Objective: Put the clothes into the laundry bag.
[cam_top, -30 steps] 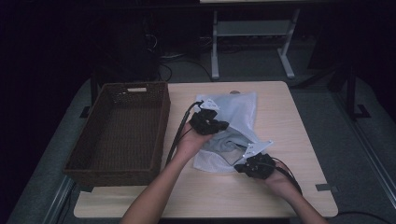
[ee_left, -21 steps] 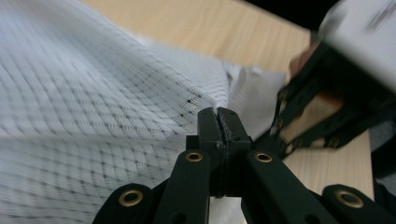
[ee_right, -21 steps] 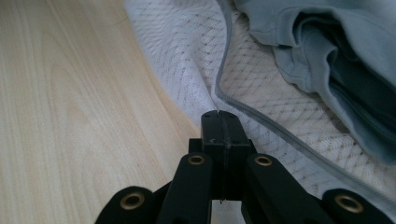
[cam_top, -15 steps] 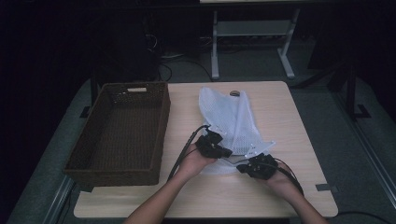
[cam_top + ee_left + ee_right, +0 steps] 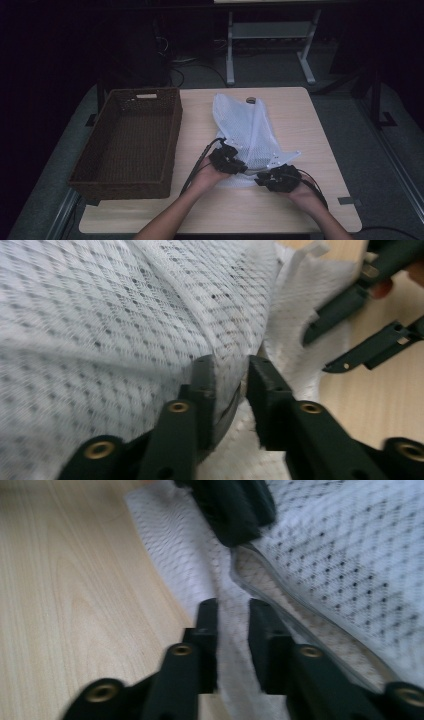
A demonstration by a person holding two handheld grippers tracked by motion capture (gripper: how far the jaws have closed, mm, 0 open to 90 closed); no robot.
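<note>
Flattened mesh bag (image 5: 248, 131) beside basket (image 5: 131, 137)

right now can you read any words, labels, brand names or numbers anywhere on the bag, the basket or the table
None can be read.
White mesh bag: no print shows; the small white tabs at its near edge are too small to tell.
Wicker basket: a pale patch on its far rim, too small and blurred to read.
Table: bare wood grain, no text; the small dark round thing at the bag's far end is too small to read.
</note>
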